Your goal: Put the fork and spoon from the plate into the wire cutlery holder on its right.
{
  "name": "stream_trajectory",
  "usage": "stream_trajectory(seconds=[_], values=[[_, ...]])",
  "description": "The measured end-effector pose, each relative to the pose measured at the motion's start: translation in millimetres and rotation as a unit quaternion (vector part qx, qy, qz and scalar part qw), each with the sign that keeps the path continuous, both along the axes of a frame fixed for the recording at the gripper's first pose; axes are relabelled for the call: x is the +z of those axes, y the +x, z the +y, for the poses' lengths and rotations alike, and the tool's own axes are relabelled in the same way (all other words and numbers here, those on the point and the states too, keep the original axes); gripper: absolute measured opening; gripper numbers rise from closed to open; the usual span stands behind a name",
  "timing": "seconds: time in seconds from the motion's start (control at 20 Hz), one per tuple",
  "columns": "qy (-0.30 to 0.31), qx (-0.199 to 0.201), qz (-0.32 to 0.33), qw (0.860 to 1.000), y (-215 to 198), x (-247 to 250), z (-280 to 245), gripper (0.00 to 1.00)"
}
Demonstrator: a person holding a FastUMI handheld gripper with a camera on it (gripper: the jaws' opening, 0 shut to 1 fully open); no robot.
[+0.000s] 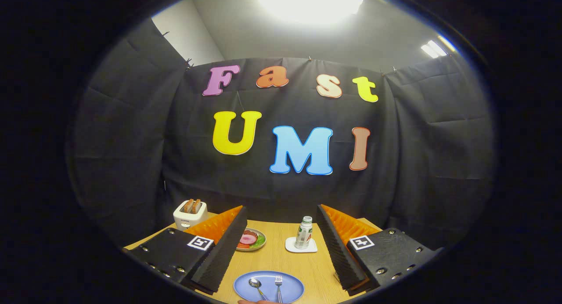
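A blue plate (287, 283) lies on the wooden table, low between my two fingers. On it rest a spoon (255, 284) to the left and a fork (279, 282) to the right, handles pointing toward me. My gripper (279, 247) is open, its fingers (221, 251) spread wide on either side of the plate and raised above the table, with nothing between them. At the plate's near rim a fingertip of a person's hand (252, 302) shows.
Beyond the plate a small bottle (303, 233) stands on a white coaster (300, 246). A small plate of food (250, 240) sits just past the left finger, and a white toaster (190, 212) with bread stands at the far left. The table (281, 258) ends at the black cloth wall.
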State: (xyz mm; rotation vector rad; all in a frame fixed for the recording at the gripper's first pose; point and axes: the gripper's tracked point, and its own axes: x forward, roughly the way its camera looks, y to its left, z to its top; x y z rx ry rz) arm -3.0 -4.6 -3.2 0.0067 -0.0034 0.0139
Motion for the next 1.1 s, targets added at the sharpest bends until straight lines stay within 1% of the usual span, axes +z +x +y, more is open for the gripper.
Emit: stream_trajectory(seconds=[0.4,0.5,0.7,0.95,1.1], values=[[-0.001,0.007,-0.001,1.000,3.4,-2.8,-3.1,0.97],[-0.013,-0.002,0.005,1.000,7.7,-7.6,-12.4,0.97],[-0.013,-0.005,0.017,1.000,16.7,-19.7,-19.5,0.97],[-0.008,-0.001,0.051,0.999,26.1,-55.0,-22.8,0.97],[-0.018,0.004,0.068,0.998,29.9,-73.7,-23.9,0.97]])
